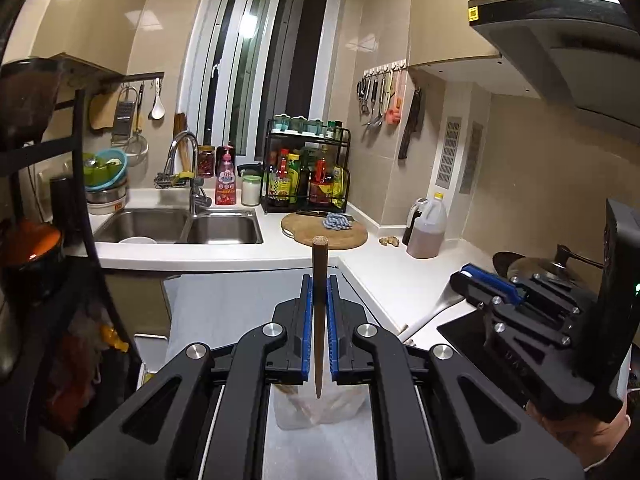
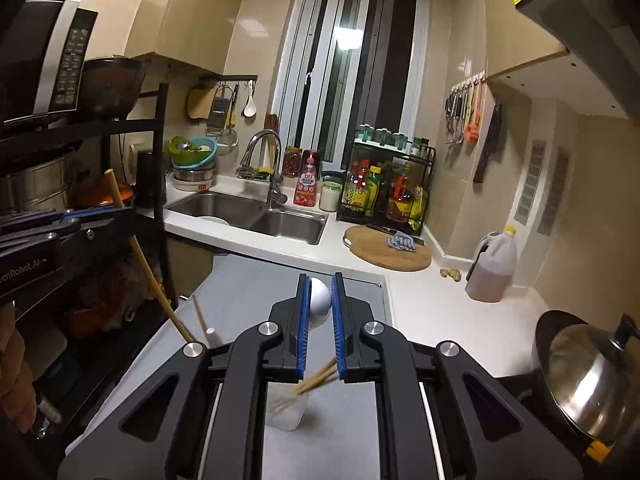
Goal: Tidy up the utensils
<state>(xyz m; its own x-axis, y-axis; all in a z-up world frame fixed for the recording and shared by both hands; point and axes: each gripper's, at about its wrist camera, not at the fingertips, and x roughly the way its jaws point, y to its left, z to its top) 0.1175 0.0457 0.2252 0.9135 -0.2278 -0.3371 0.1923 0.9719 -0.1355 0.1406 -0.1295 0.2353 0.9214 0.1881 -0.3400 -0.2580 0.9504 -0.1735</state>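
Note:
My left gripper (image 1: 319, 280) is shut on a brown wooden chopstick (image 1: 319, 312), held upright with its thin tip pointing down over a clear plastic cup (image 1: 320, 412) on the grey surface. My right gripper (image 2: 320, 284) is shut on a white spoon (image 2: 319, 300); its handle shows in the left wrist view (image 1: 436, 308). In the right wrist view the clear cup (image 2: 286, 412) stands below the jaws with several chopsticks (image 2: 314, 380) in it. The left gripper (image 2: 100, 212) with its chopstick (image 2: 148, 264) shows at the left there.
A grey table (image 2: 248, 292) holds loose chopsticks (image 2: 200, 316). Behind are a double sink (image 2: 256, 216), a round cutting board (image 2: 384, 252), a condiment rack (image 2: 384, 184) and an oil jug (image 2: 492, 268). A pot lid (image 2: 580, 380) sits at right, a black shelf (image 2: 160, 184) at left.

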